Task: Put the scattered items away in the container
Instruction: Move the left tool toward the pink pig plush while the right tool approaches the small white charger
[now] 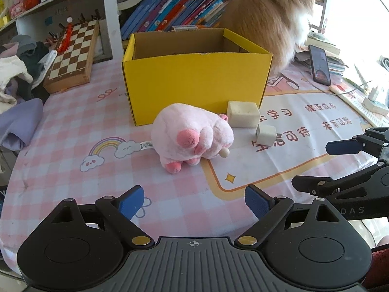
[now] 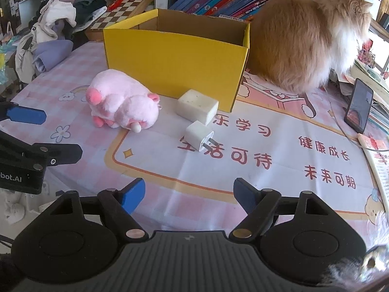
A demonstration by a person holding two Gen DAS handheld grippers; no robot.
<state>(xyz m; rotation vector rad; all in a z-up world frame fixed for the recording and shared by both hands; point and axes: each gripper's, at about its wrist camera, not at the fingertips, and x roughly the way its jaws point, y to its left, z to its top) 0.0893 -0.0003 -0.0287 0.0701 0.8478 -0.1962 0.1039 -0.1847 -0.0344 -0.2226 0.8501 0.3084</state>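
1. The yellow box [image 1: 194, 82] stands open-topped on the pink checked tablecloth [image 1: 73, 126]. What shows of its inside looks empty, but its floor is hidden behind the near wall, so nothing can be said of what may lie there.
2. Three items lie loose in front of it: a pink plush toy [image 1: 192, 136] on its side just off the box's near corner, a larger white block [image 1: 243, 114] close against the box's front wall (possibly touching; the angle leaves this unclear), and a small white charger plug [image 2: 198, 135] a little nearer, prongs pointing away from the box.
3. The left gripper [image 1: 194, 200] faces the plush with jaws wide and nothing between them. The right gripper [image 2: 189, 196] faces the plug, also spread and empty.
4. Judged from this, the first pick has not begun. The next move probably calls for lowering one gripper over an item and closing; the plush will squash, so a deep bite would help.
5. A long-haired orange cat [image 2: 308, 39] sits right behind the box, face turned away. A phone [image 2: 358, 108] stands propped to the right, and books [image 1: 175, 9] and a chessboard [image 1: 73, 51] lie behind.
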